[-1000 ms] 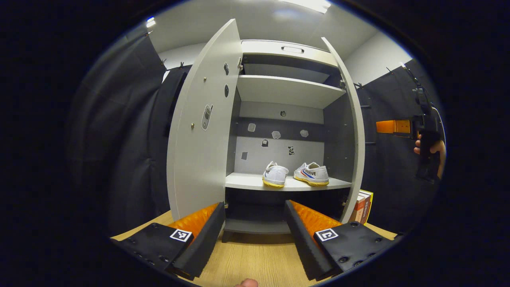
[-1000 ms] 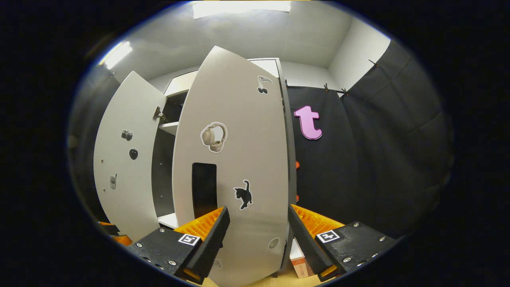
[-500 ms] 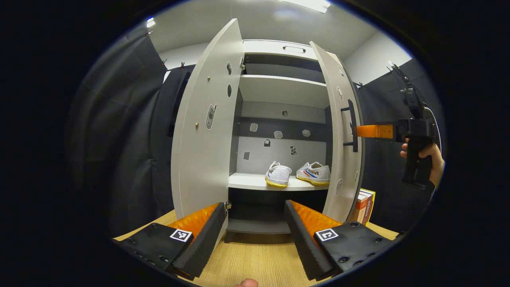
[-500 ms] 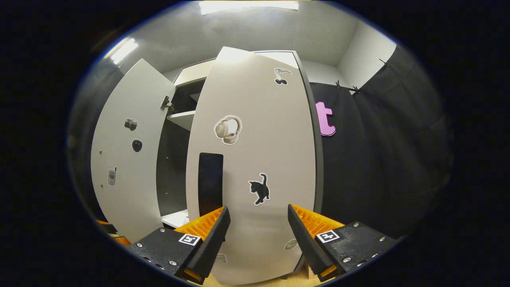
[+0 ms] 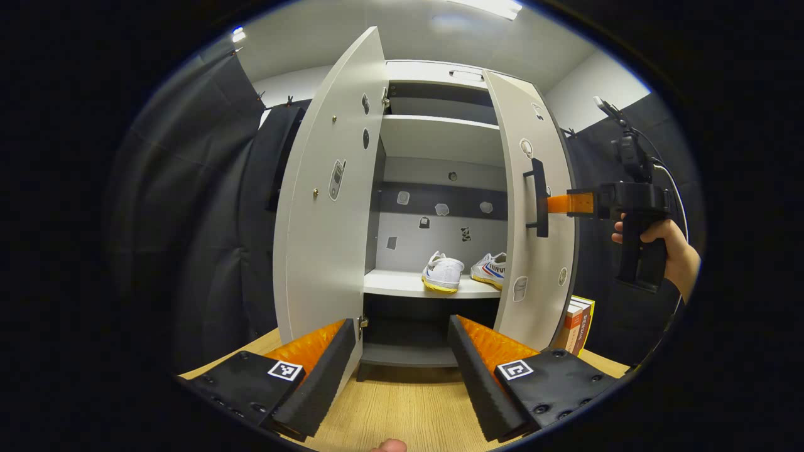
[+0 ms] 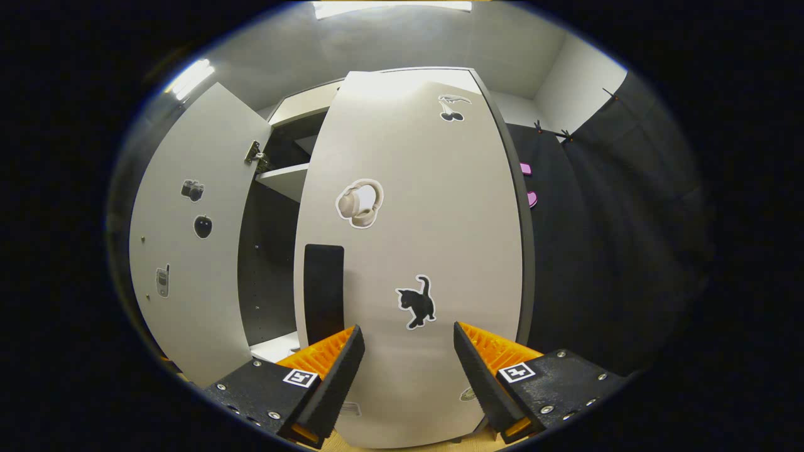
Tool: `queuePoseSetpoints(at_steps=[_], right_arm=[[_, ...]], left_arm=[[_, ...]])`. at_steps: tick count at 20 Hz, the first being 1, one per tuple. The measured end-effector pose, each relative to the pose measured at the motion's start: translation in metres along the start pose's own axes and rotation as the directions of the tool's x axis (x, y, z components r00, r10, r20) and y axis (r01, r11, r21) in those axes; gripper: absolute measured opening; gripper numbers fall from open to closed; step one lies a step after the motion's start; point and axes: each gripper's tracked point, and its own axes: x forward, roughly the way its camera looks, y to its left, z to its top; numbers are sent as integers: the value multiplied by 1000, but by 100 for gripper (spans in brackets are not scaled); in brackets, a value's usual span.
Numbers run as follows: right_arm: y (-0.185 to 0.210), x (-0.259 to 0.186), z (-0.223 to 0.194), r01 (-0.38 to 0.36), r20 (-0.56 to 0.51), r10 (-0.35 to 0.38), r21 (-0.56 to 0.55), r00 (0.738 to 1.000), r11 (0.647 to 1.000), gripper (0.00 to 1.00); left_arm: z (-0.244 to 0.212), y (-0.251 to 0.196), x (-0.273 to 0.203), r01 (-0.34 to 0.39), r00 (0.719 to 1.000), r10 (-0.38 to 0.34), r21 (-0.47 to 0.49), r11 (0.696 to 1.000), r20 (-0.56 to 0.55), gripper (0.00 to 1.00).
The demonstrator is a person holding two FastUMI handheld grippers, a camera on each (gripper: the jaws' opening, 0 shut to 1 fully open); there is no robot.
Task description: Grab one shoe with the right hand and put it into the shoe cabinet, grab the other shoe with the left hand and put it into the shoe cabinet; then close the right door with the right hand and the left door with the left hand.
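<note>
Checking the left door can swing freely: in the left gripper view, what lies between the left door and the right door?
Open cabinet interior between left door and right door; both shoes sit deeper on the shelf.

This is a staged recording booth, not a lived-in home: black cloth (image 5: 207, 207) hangs clipped along plain white walls (image 5: 590, 88) under strip ceiling lights (image 6: 389, 6). A grey shoe cabinet (image 5: 440, 135) dotted with picture stickers stands on a bare wood-look floor (image 5: 402, 408). A few books (image 5: 576, 325) lean at the cabinet's right side.
</note>
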Motion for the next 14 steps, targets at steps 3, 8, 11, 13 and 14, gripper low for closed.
queuePoseSetpoints(at_steps=[3,8,11,13,14], right_arm=[[2,16,-2,15,-15,-15,7,1000,1000,89],[0,30,-4,41,-22,-41,6,999,999,88],[-3,34,-7,50,-31,-50,15,998,999,88],[-6,33,-8,53,-31,-52,19,998,998,88],[-7,32,-8,55,-29,-55,18,998,998,89]], left_arm=[[0,3,0,-3,1000,3,1,1000,3,97],[0,10,-1,-15,1000,15,-3,1000,6,99],[0,11,2,-15,1000,15,-3,1000,3,99],[-2,13,2,-16,1000,16,-2,1000,1,99],[-2,14,3,-17,1000,17,-4,1000,-3,99]])
